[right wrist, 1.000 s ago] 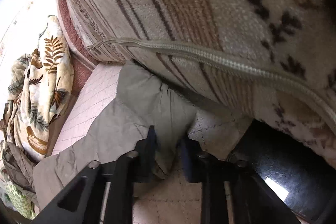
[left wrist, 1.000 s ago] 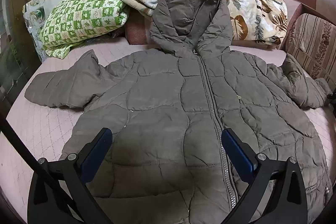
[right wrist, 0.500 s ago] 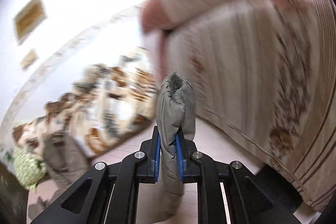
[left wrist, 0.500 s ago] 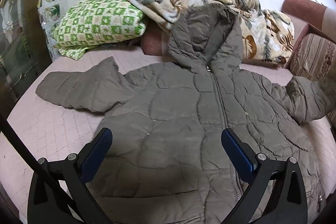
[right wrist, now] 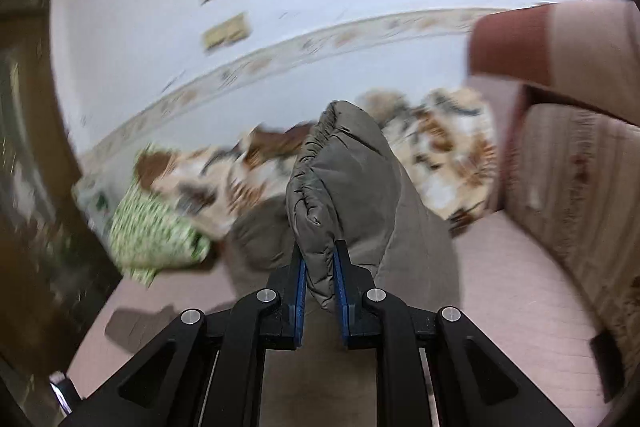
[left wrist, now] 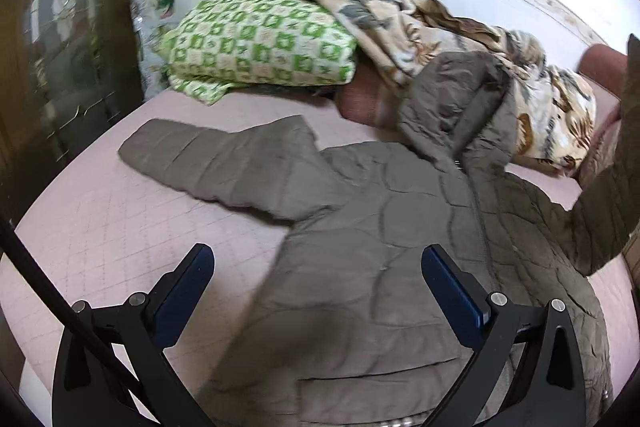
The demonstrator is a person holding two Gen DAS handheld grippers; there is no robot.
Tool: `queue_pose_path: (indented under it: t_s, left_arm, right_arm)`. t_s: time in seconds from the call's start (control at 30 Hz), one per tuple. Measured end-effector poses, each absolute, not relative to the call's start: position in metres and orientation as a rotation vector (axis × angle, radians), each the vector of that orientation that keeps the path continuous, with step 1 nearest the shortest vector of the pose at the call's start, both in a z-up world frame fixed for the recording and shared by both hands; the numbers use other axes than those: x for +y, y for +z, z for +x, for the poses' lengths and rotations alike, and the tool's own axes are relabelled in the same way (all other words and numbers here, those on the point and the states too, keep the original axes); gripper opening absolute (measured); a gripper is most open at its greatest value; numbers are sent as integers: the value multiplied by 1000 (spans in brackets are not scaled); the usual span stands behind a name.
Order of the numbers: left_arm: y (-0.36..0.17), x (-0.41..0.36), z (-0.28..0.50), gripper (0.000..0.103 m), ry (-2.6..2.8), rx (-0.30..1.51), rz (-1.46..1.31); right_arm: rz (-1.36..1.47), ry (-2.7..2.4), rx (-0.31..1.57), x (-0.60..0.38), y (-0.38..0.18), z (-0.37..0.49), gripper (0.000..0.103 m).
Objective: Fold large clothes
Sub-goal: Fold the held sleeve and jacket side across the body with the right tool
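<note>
1. We have the jacket (left wrist: 360, 267) lying face up on the pink bed (left wrist: 100, 219), filling the centre and lower right of the left wrist view, zip up and hood (left wrist: 456, 107) propped against the floral blanket (left wrist: 400, 27) at the upper right.
2. Our right gripper (right wrist: 320, 259) has its fingers narrowed onto the cuff end of one sleeve (right wrist: 340, 179), which stands up in the middle of the right wrist view — the same sleeve shows as a raised brown band at the right edge of the left wrist view.
3. Our left gripper (left wrist: 316, 279) hangs above the lower body of the jacket with its fingers wide and nothing between them.
4. The bite looks shallow to us: only a puffy fold sits between the blue pads (right wrist: 300, 279). The fill is slippery and springy, so a quick swing across could pull it free and drop the sleeve short of the chest.
5. Nothing pins the body. If the sleeve is hauled hard, we judge the whole jacket may slide or bunch toward the lower left — the zip line would skew.
6. The hood leaning on the blanket could drag it along, or catch the green checked pillow (left wrist: 256, 39) at the upper left.
7. The far sleeve (left wrist: 224, 163) lies flat at centre left and could end up buried if the body shifts over it.
</note>
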State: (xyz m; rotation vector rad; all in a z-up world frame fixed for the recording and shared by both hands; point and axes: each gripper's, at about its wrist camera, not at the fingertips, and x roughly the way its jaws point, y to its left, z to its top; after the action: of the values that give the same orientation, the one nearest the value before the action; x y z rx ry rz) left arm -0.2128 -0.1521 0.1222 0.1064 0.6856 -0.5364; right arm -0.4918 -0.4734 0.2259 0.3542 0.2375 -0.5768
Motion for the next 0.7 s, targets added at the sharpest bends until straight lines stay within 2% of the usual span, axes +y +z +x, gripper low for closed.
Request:
queue_pose_path:
  t_s: [0.3, 0.47, 0.6, 0.7]
  left_arm:
    - [114, -127, -187, 103, -482, 736, 69]
    - [113, -130, -183, 103, -478, 747, 67]
    - [111, -139, -182, 103, -488, 754, 78]
    - [109, -145, -181, 103, -489, 755, 90]
  right_arm:
    - [315, -403, 473, -402, 125, -364, 14]
    - [331, -350, 633, -376, 36, -296, 13]
    - [343, -336, 683, -367, -3, -272, 14]
    - [399, -264, 761, -368, -19, -262, 29]
